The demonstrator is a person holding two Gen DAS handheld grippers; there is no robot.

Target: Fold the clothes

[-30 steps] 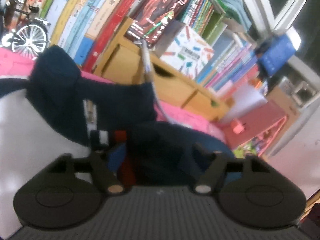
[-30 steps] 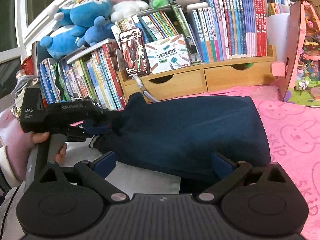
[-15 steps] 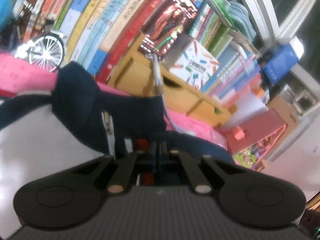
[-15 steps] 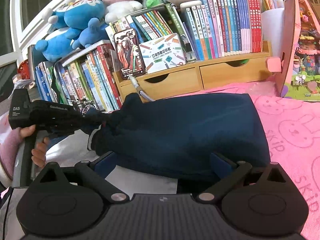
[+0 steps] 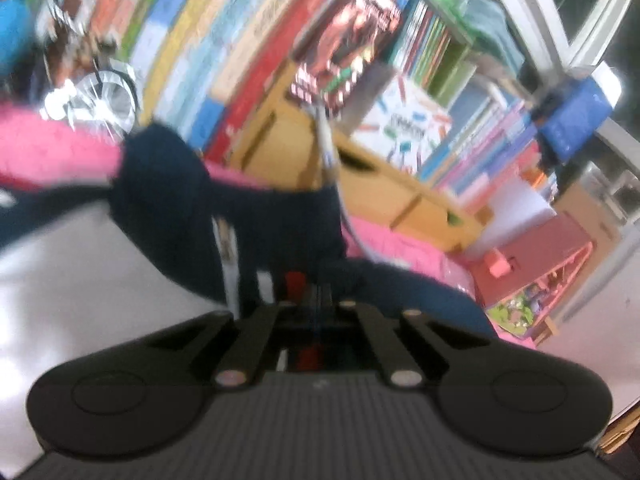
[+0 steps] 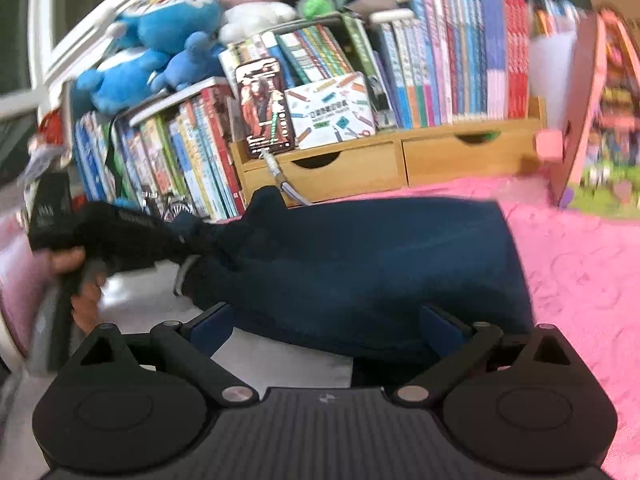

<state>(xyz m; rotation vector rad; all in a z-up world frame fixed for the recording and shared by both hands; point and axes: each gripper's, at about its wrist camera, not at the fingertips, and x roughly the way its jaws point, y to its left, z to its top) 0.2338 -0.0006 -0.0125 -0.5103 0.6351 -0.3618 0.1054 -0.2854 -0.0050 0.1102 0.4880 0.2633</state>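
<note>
Right wrist view: the navy garment (image 6: 360, 272) lies on the pink towel (image 6: 580, 264), its near edge hidden behind the right gripper (image 6: 324, 328), whose jaws are spread. Left of the garment, the left gripper (image 6: 176, 236), blurred, pinches a bunched corner.

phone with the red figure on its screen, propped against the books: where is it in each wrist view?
Left wrist: the phone with the red figure on its screen sits upper centre, tilted, its cable running down toward the dark navy garment.
Right wrist: the phone stands left of centre, above the garment.
Shared landmark: the wooden drawer unit beneath it.
</note>
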